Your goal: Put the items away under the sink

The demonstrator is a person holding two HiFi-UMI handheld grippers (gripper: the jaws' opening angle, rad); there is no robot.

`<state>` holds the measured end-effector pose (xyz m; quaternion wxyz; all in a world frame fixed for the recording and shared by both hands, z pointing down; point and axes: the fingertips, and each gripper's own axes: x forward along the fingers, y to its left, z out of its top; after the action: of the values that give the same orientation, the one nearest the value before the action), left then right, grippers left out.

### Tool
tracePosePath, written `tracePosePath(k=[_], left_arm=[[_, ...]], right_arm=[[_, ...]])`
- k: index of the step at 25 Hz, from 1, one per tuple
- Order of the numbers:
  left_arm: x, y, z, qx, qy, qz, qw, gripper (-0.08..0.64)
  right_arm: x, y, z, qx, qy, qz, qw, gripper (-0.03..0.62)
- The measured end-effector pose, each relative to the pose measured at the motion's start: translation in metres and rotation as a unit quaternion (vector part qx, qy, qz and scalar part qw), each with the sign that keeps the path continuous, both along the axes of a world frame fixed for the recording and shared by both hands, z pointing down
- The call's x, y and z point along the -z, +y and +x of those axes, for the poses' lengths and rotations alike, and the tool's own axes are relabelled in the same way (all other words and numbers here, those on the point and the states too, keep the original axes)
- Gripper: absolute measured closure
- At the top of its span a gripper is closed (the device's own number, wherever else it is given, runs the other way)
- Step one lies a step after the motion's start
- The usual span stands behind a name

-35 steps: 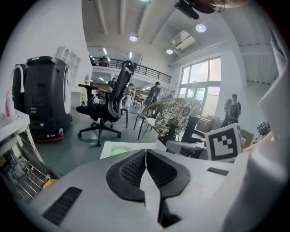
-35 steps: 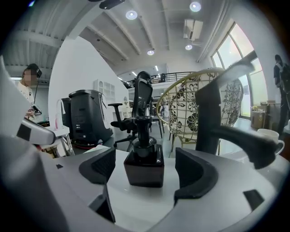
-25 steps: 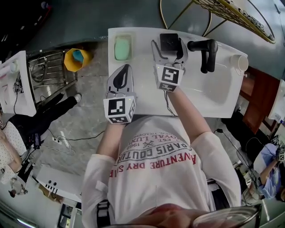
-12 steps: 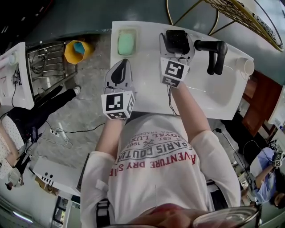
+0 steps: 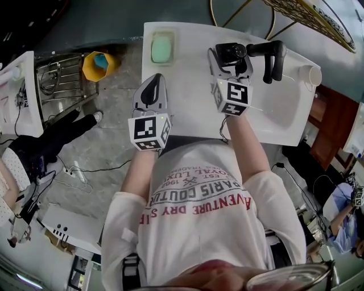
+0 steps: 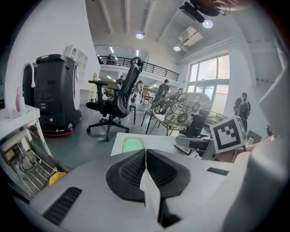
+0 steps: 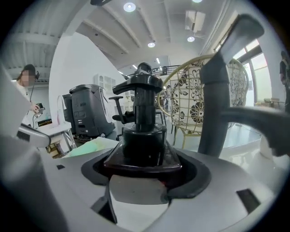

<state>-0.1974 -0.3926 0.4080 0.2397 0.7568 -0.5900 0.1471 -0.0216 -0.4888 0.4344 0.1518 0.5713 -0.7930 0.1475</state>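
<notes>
A black pump bottle [image 5: 231,53] is clamped between the jaws of my right gripper [image 5: 230,61], over the white sink counter [image 5: 187,108] and just left of the black faucet [image 5: 272,57]. In the right gripper view the bottle [image 7: 144,131] fills the middle, its square base wedged in the pads, with the faucet [image 7: 222,99] close on the right. My left gripper [image 5: 152,95] hovers at the counter's left front edge, shut and holding nothing; its pads [image 6: 136,170] meet. A green soap in a dish [image 5: 162,48] lies at the counter's far left corner.
A white cup [image 5: 310,74] stands at the counter's right end. Left of the sink, a yellow bin [image 5: 96,65] and a wire rack [image 5: 60,91] sit on the floor. A wicker chair [image 5: 307,17] is behind the sink. A seated person's leg [image 5: 54,139] stretches out at left.
My right gripper has carried the black pump bottle rightward, closer to the faucet. The left gripper has barely shifted.
</notes>
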Motion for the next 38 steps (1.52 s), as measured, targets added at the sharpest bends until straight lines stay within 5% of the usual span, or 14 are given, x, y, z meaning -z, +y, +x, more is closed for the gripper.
tracePosePath(k=[9, 23, 29, 38], left_arm=[[0.020, 0.065, 0.019, -0.051, 0.011, 0.034, 0.9981, 0.532], [0.003, 0.212, 0.050, -0.105, 0.015, 0.023, 0.9941, 0.532], [-0.018, 0.270, 0.080, -0.089, 0.018, 0.015, 0.9958, 0.534], [-0.120, 0.323, 0.103, -0.059, 0.013, 0.005, 0.9982, 0.532]], right_arm=[[0.044, 0.107, 0.000, 0.036, -0.026, 0.021, 0.999, 0.218], [0.044, 0.303, 0.014, 0.046, -0.058, 0.001, 0.997, 0.218], [0.015, 0.363, 0.050, 0.055, -0.075, -0.024, 0.995, 0.218], [-0.091, 0.408, 0.083, 0.083, -0.054, -0.044, 0.994, 0.218]])
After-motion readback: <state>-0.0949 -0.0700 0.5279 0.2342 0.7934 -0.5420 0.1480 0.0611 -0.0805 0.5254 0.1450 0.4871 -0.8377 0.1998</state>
